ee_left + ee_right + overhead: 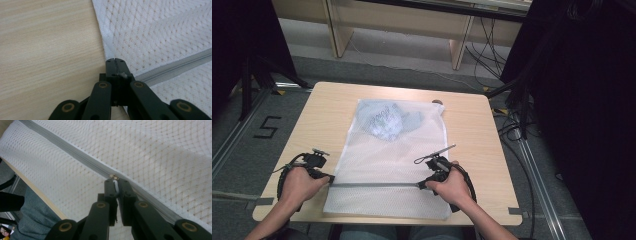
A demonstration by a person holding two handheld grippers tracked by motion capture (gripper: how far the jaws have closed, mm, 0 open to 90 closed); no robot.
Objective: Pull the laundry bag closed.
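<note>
A white mesh laundry bag lies flat on the wooden table, with a grey-blue garment inside its far end. A grey zipper runs across the bag's near end. My left gripper sits at the zipper's left end; in the left gripper view it is shut on the bag's edge, beside the zipper. My right gripper is at the zipper's right end, shut on the white zipper pull just below the slider.
A small brown round thing lies at the bag's far right corner. Bare wood runs along both sides of the bag. Black stands and cables crowd the floor to the right. The person's trouser leg shows below the table's near edge.
</note>
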